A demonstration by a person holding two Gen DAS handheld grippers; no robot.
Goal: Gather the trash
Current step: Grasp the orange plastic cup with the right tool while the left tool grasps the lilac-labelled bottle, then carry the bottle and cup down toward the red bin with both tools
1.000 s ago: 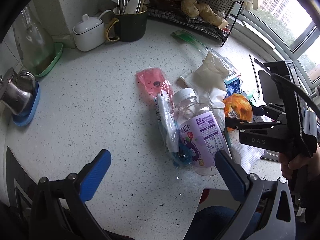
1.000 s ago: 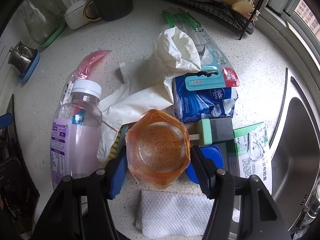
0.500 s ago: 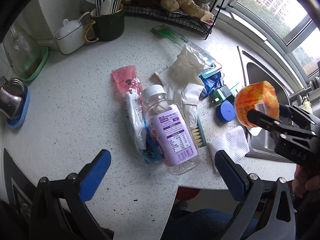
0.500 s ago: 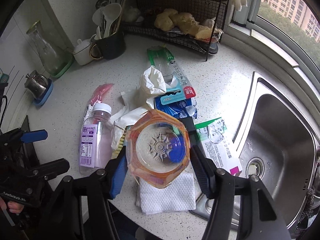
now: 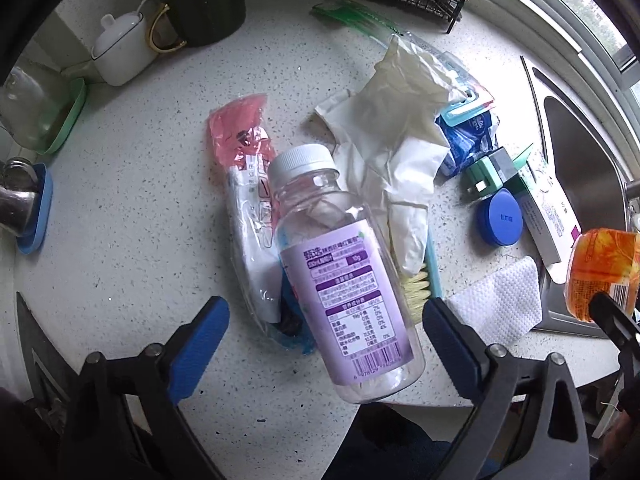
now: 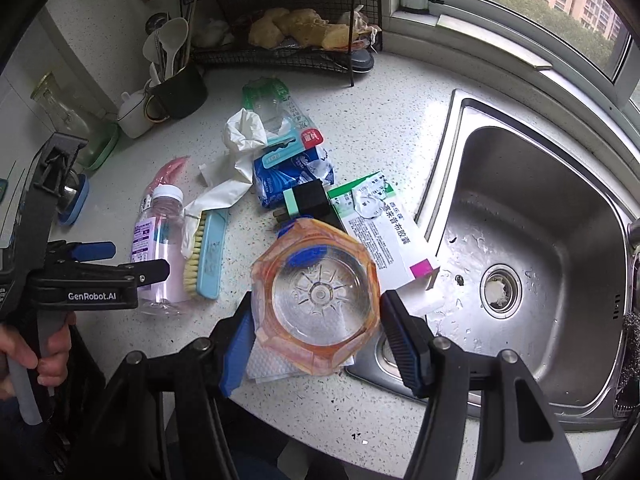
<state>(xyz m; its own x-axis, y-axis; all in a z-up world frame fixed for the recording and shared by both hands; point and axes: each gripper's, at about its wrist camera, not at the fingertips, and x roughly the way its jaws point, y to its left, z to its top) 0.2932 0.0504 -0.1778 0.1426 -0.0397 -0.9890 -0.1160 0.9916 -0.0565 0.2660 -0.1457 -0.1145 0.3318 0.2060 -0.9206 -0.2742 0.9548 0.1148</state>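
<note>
While right gripper (image 6: 316, 344) clamps the cup (image 6: 316, 300) clear | left gripper (image 5: 326, 336), jaws apart and just closing, straddles the bottle (image 5: 340, 280) to grab it.

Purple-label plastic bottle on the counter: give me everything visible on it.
The clear plastic bottle with a purple label lies on its side on the speckled white countertop, white screw cap pointing away from the counter's front edge. It looks empty, faintly pink. The label carries printed text and a barcode. It rests over a clear-and-pink plastic wrapper and against a crumpled white glove. The open left tool straddles it without touching.
</note>
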